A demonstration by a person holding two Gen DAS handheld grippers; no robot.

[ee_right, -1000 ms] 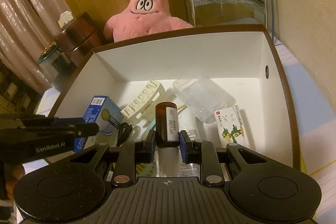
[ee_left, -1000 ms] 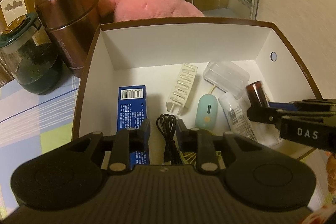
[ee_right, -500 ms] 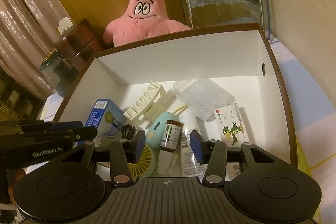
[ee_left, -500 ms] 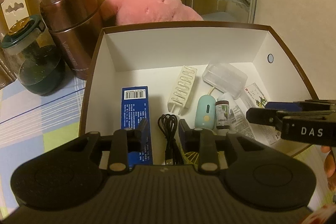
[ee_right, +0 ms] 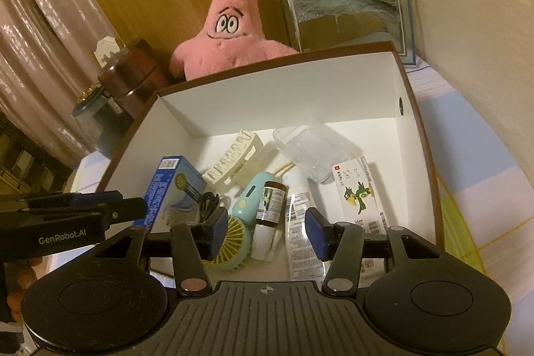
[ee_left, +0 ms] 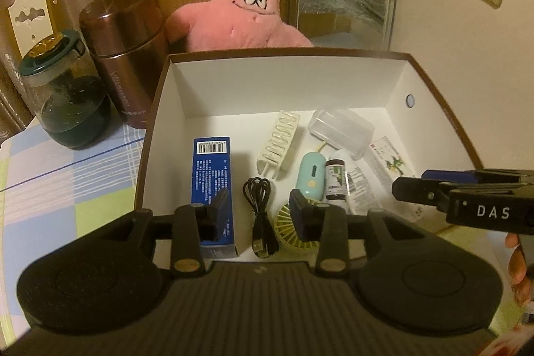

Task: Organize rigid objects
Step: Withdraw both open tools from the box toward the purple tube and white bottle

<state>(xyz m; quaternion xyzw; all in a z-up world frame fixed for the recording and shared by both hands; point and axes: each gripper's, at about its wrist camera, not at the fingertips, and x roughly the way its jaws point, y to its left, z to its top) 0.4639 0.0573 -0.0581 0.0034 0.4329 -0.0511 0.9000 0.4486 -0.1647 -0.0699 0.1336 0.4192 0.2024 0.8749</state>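
The right gripper hovered over the near edge of the white box, its 2 fingers spread wide and gripping nothing; the small brown bottle lay free on the box floor between them, resting against the mint handheld fan on its left and a white tube on its right. The left gripper was likewise spread and empty above the box's near edge; a black cable lay below the gap, with the blue carton under its left finger. Further in lay a cream hair clip, a clear plastic case and a white medicine carton; a pink star plush stood behind the box.
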